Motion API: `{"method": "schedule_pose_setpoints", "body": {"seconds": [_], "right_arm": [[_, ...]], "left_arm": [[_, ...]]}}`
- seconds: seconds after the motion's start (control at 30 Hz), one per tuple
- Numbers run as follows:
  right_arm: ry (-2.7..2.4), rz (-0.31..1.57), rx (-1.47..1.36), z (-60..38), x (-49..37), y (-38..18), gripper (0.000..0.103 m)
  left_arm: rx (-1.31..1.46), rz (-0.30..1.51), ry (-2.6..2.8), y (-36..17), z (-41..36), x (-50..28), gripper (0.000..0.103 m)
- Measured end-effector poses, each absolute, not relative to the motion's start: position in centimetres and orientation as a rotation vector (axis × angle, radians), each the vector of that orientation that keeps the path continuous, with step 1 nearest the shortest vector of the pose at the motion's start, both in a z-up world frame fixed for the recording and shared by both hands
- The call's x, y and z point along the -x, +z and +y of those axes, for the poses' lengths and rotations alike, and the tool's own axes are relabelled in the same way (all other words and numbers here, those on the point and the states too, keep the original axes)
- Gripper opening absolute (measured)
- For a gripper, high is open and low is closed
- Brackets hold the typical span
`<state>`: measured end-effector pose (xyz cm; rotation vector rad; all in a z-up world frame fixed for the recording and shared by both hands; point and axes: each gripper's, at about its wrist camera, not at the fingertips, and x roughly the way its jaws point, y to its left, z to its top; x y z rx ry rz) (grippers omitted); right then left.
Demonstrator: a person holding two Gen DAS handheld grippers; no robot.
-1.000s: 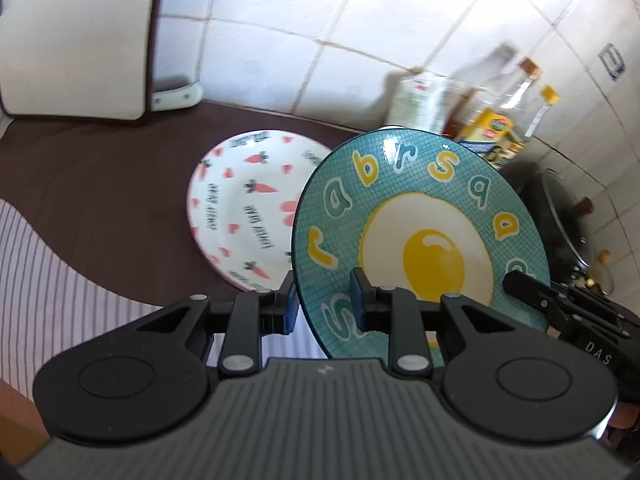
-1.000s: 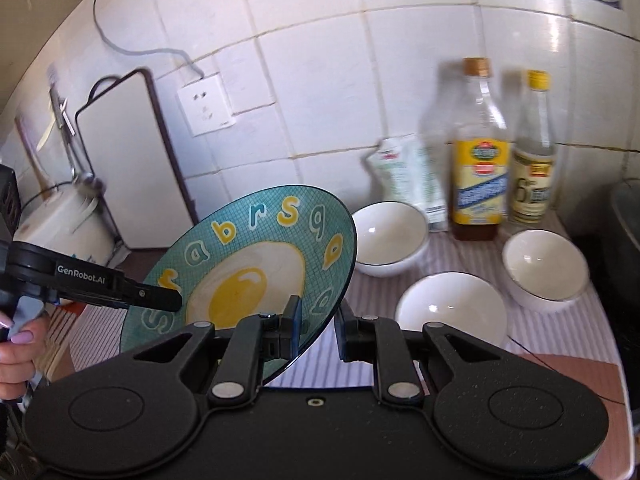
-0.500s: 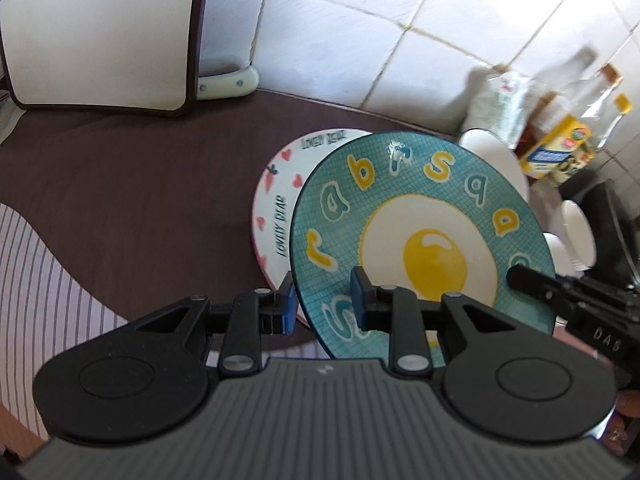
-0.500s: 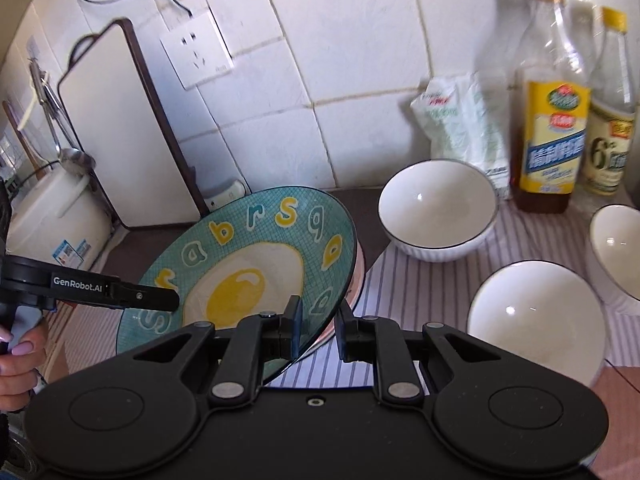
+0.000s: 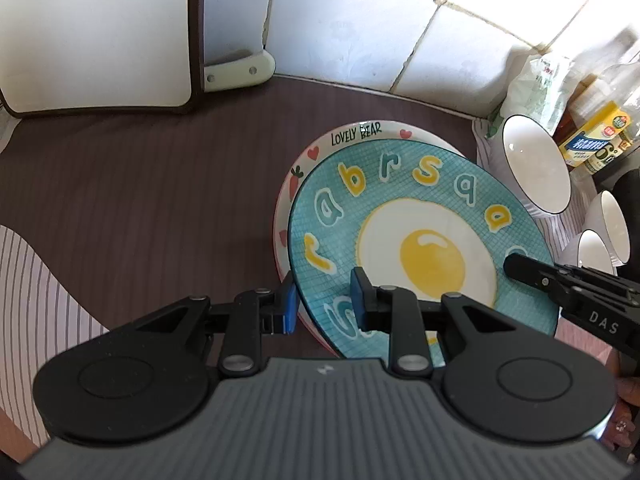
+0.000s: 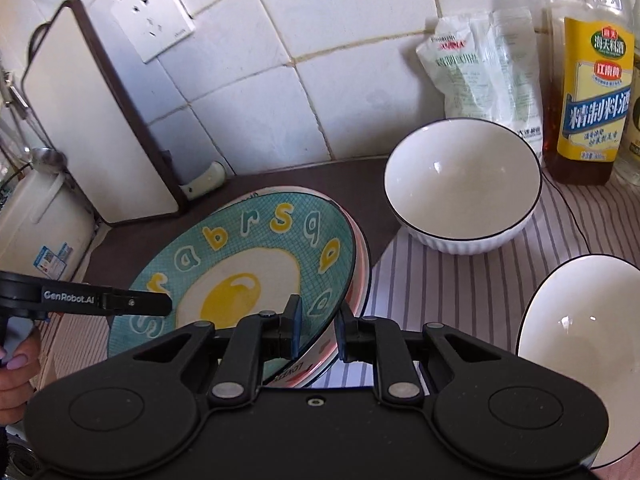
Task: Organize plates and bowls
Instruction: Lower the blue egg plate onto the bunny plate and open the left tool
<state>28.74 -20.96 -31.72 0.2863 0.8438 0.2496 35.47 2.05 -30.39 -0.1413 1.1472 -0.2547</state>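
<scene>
A teal plate with a fried-egg picture (image 5: 420,248) (image 6: 248,272) lies almost flat over a white "Lovely Bear" plate (image 5: 356,132) (image 6: 308,368) on the dark mat. My left gripper (image 5: 324,306) straddles the teal plate's near-left rim, its jaws standing wider than the rim. My right gripper (image 6: 318,330) straddles the opposite rim the same way. Each gripper shows in the other's view. Three white bowls stand to the right: one near the wall (image 6: 464,184) (image 5: 536,164), one close in the right wrist view (image 6: 580,344).
A white cutting board (image 6: 96,120) (image 5: 96,32) leans on the tiled wall at left. Sauce bottles (image 6: 588,92) and a plastic bag (image 6: 480,68) stand at the back right. A white appliance (image 6: 36,216) is at far left. Striped cloth (image 6: 440,280) covers the right counter.
Both grippers have lowered the teal plate from a tilted, raised hold down onto the white plate. Their jaws now stand a little wider around its rim.
</scene>
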Motion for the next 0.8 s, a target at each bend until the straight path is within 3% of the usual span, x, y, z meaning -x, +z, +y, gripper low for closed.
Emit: {"method": "schedule_pose_setpoints", "body": {"seconds": [0.37, 0.53, 0.8], "right_arm": [[0.174, 0.875, -0.225, -19.9, -29.2, -31.7, 0.026], [0.165, 0.882, -0.126, -18.7, -29.1, -32.6, 0.039], [0.173, 0.856, -0.089, -18.7, -29.2, -33.1, 0.041]], "left_arm": [[0.134, 1.195, -0.216, -30.0, 1.4, -36.8, 0.025], [0.076, 1.174, -0.186, -29.9, 0.5, -36.3, 0.026], [0.012, 1.15, -0.146, -29.5, -0.4, -36.2, 0.028]]}}
